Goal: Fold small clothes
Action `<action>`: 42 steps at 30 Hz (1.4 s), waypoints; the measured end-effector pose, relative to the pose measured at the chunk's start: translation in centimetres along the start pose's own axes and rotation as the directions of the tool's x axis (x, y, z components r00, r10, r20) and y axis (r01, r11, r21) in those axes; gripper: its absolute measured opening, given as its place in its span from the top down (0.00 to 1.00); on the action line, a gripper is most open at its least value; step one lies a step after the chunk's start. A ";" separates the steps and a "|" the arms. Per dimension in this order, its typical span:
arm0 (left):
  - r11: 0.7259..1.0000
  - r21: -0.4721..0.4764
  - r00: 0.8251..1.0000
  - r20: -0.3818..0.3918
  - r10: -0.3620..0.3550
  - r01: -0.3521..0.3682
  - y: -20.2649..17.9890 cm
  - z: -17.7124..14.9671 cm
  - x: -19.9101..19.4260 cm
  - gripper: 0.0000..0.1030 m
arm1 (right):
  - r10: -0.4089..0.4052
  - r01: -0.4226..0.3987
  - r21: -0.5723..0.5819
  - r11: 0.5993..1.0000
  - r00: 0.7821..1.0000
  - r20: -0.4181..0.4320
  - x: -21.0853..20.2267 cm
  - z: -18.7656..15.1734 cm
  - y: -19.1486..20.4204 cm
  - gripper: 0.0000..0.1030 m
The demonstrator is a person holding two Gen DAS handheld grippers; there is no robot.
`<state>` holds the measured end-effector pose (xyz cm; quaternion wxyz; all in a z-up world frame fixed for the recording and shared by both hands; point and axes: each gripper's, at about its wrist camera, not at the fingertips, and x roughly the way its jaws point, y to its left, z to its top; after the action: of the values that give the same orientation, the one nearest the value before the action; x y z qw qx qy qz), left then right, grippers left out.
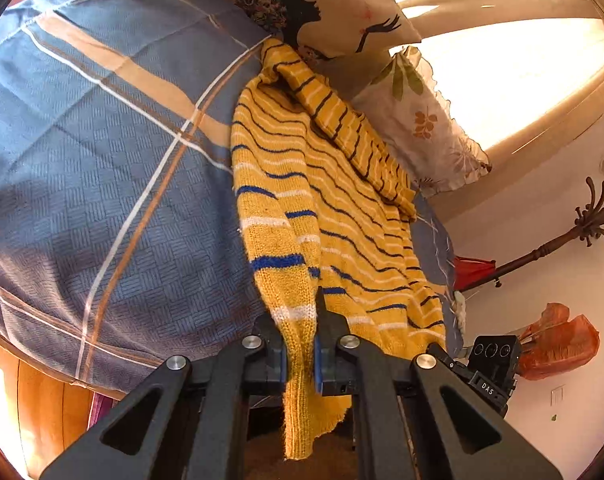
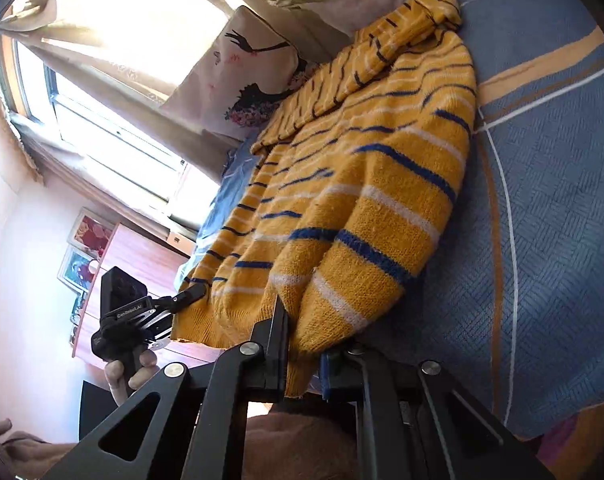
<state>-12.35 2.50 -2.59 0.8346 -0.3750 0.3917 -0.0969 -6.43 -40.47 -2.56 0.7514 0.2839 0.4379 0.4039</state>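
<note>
A yellow knit sweater [image 1: 341,208] with blue and white stripes lies on the bed, a sleeve folded across its far part. My left gripper [image 1: 300,356] is shut on the sweater's near hem, which hangs down between the jaws. My right gripper [image 2: 303,360] is shut on another part of the sweater's [image 2: 365,184] near hem. The left gripper [image 2: 190,294] also shows in the right wrist view, held in a hand at the sweater's other corner. The right gripper's body [image 1: 489,368] shows in the left wrist view beside the hem.
The bed has a blue checked cover [image 1: 102,160] with tan and white lines. Printed pillows [image 1: 341,4] lie at the head by a bright window [image 2: 114,128]. A coat stand [image 1: 581,232] and orange bag [image 1: 553,340] stand by the wall.
</note>
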 end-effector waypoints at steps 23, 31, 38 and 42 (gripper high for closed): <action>0.986 0.158 0.988 0.151 0.033 -0.057 -4.1 10.5 3.3 0.93 | -0.018 0.032 -0.131 0.991 0.994 0.105 0.5 11.6 3.5 0.89; 0.987 0.101 0.982 0.151 0.112 -0.128 -5.7 20.4 11.1 0.93 | -0.109 0.114 -0.045 0.992 0.988 0.107 6.9 22.4 0.5 0.89; 0.988 -0.026 0.987 0.038 0.155 -0.154 -2.9 26.6 18.9 0.93 | -0.143 0.137 0.119 0.983 0.989 0.044 12.8 28.7 -6.1 0.88; 0.990 -0.054 0.992 -0.003 0.129 -0.129 -2.0 28.3 21.1 0.92 | -0.096 0.079 0.264 0.961 0.994 0.049 14.4 30.3 -10.0 0.82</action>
<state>22.73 7.06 -1.83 0.8288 -0.3715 0.4172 -0.0318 28.24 -35.47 -2.68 0.7376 0.3730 0.4761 0.3001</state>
